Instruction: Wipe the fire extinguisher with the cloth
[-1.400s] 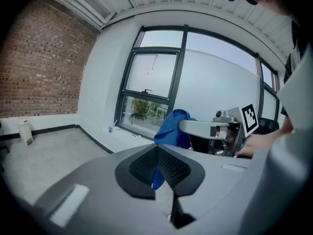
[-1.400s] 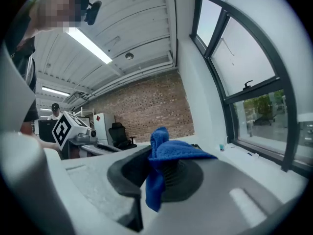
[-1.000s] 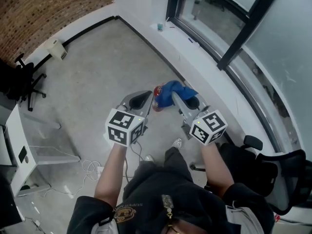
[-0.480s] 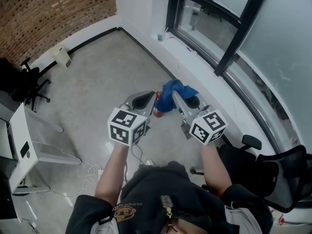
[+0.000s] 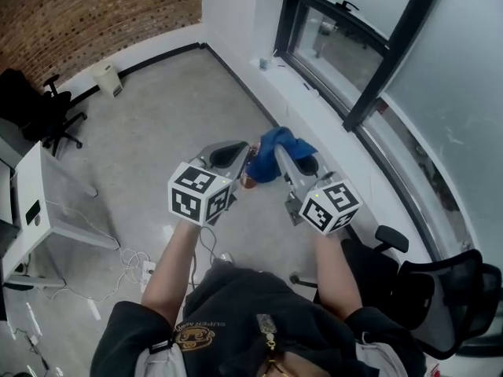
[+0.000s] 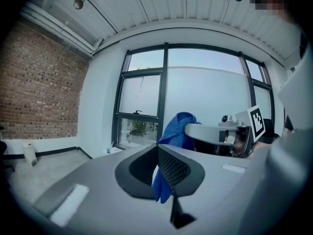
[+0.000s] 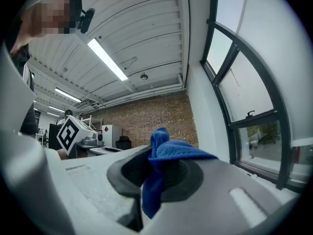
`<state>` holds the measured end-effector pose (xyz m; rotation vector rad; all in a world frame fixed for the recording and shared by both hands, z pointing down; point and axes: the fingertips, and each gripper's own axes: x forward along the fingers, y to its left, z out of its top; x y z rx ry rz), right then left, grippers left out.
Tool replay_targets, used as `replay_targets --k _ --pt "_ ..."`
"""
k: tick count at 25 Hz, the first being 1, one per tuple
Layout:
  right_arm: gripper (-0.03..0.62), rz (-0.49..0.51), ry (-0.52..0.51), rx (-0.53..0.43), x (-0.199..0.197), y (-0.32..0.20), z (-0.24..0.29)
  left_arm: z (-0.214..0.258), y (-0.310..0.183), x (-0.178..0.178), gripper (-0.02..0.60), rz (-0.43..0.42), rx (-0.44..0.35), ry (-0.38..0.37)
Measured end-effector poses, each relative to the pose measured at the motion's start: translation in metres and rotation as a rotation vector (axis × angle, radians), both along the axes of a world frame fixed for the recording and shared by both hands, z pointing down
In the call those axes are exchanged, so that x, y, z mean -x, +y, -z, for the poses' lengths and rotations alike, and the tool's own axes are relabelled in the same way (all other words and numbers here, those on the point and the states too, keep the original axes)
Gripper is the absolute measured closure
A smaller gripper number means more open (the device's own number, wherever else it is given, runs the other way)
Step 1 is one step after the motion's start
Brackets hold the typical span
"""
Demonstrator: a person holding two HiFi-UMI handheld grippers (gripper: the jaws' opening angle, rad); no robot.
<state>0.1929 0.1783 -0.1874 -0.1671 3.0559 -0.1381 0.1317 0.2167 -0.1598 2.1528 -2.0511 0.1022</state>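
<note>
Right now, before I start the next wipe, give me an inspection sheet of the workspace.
Surface: bare grey floor; no table in use.
Job's things: blue cloth, bunched; red fire extinguisher beside it, mostly hidden.
Clutter: white box by the brick wall; small cup on the sill.
Grippers: right gripper shut on the cloth; left gripper has its fingers nearly together with cloth showing in the gap, grip unclear.
Cables: loose white cables on the floor near the white desk.
Surroundings: windows; office chairs at left and right.
</note>
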Motion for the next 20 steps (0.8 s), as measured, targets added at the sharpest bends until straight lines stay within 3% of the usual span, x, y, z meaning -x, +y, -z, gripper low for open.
replay_targets --k 7,20 --pt "0.549 0.013 -0.027 0.011 -0.028 -0.001 0.003 -0.002 0.001 -0.035 0.575 0.002 0.007 -0.002" --pt "0.549 0.047 -0.030 -0.001 -0.051 -0.009 0.009 0.005 -0.009 -0.061 0.574 0.017 -0.008 -0.013"
